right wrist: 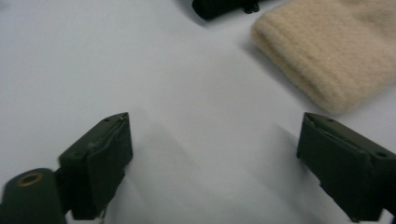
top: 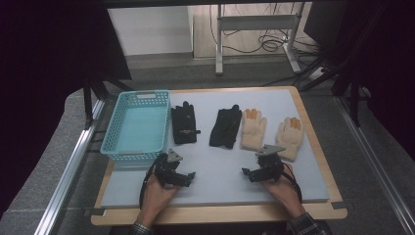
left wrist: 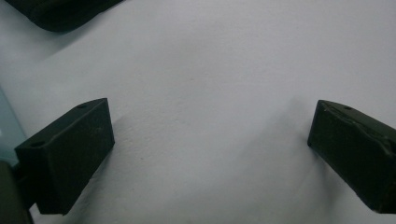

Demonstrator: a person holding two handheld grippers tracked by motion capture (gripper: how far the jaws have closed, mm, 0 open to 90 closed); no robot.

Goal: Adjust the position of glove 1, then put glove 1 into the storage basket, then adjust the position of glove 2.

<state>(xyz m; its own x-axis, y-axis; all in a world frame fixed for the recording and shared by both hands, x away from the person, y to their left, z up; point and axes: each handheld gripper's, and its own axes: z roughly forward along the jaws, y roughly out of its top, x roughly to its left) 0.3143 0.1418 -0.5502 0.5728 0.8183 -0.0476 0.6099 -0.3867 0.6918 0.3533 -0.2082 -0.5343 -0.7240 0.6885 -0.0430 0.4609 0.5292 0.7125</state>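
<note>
The tongs (right wrist: 215,154) stand wide over bare mat (right wrist: 140,70), cream glove (right wrist: 327,51) just beyond.

black glove (left wrist: 60,14) was cut off by left gripper view's top edge; basket (left wrist: 7,126) just a sliver at its left edge; cream glove (right wrist: 336,51) ran off right gripper view's top-right, fingers unseen; second dark glove (right wrist: 224,7) clipped at top

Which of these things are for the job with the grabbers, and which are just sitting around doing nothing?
Probably for the job:
left black glove
right black glove
left cream glove
right cream glove
blue basket, empty
left gripper and right gripper, both open, holding nothing

Just lying about:
cables on the floor
metal stand behind the table
</note>
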